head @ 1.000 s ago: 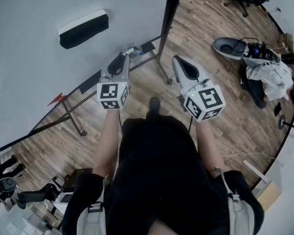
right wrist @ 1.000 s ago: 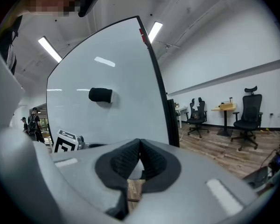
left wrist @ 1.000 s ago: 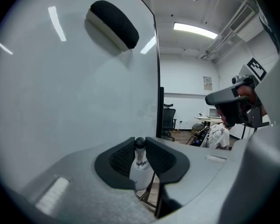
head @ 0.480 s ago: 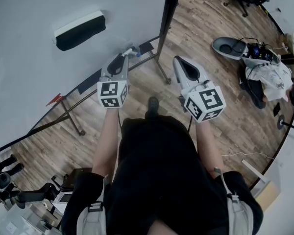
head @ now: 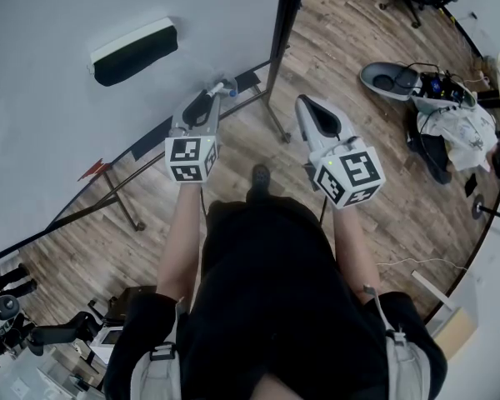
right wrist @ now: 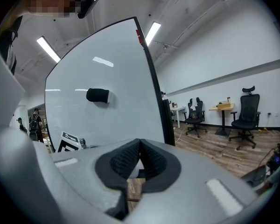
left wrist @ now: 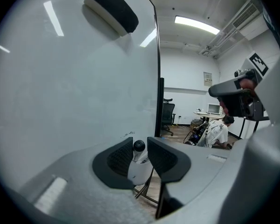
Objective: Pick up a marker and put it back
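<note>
A white marker with a dark cap (left wrist: 139, 158) stands between the pads of my left gripper (left wrist: 140, 143), its tip close to the whiteboard (left wrist: 60, 101). The left jaws have just been opening, and the pads now stand slightly apart from the marker's sides. In the head view the left gripper (head: 213, 95) reaches the board's lower ledge (head: 154, 142), with the marker (head: 225, 87) poking out at its tip. My right gripper (head: 305, 107) hangs over the floor to the right of the board's edge. Its pads meet with nothing between them (right wrist: 140, 146).
A black and white eraser (head: 134, 50) sticks to the whiteboard above the left gripper. The board's stand legs (head: 277, 122) spread over the wooden floor. Office chairs (right wrist: 246, 110), a desk and a pile of gear (head: 437, 98) lie further right.
</note>
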